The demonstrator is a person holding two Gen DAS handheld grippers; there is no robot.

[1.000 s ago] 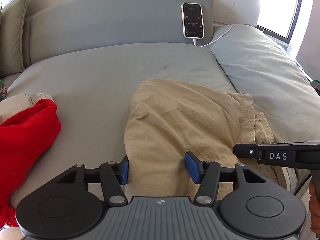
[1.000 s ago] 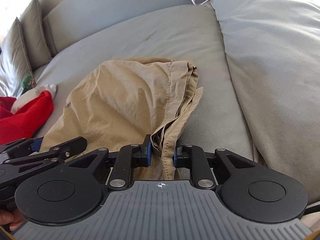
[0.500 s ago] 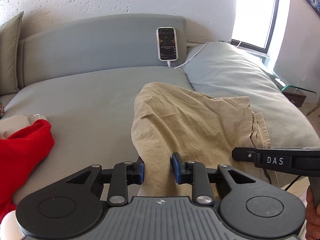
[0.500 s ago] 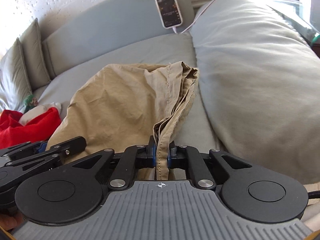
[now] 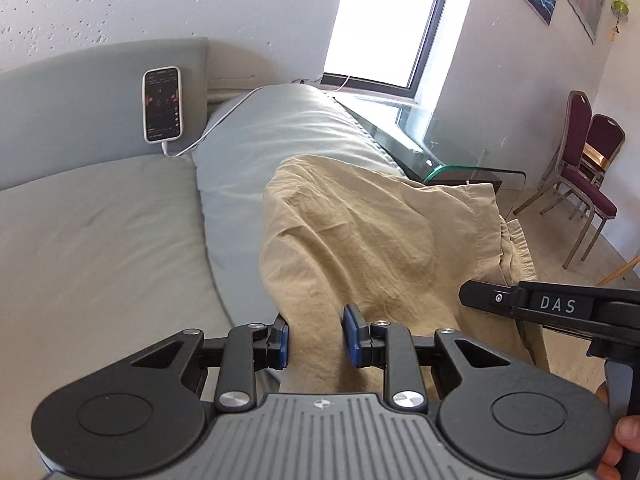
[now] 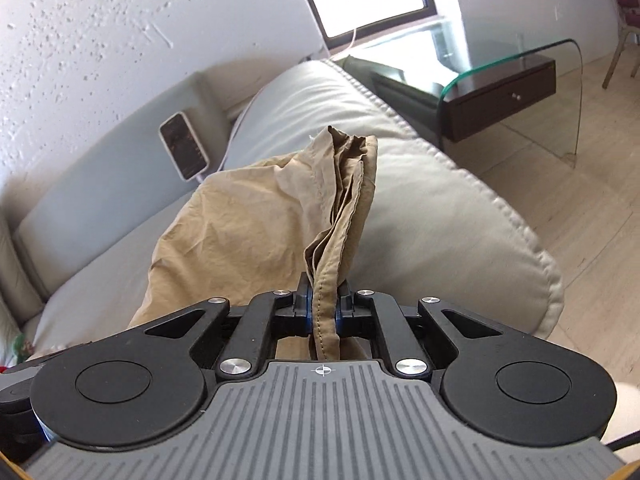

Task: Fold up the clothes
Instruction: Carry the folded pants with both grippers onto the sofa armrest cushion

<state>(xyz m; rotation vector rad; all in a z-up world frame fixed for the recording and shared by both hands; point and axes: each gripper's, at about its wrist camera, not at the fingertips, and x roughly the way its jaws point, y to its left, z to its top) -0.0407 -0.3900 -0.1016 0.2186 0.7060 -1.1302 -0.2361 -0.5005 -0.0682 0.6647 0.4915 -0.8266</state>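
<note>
Where the left gripper [image 5: 315, 335] looks out, its jaws grasp a fold of the tan garment [image 5: 372, 248], which drapes over the grey bed [image 5: 100, 224] and its pillow [image 5: 280, 132], hiding much of both; a phone [image 5: 161, 105] leans on the headboard and chairs [image 5: 588, 160] stand far right. From the right gripper [image 6: 322, 312], jaws clenched on the garment's bunched hem, a glass side desk [image 6: 500, 80] appears in full.

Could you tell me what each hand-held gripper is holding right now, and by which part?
Both hold the tan garment. The left hand-held gripper is shut on a bunched fold at its near edge; the right hand-held gripper pinches its stitched hem edge.
</note>
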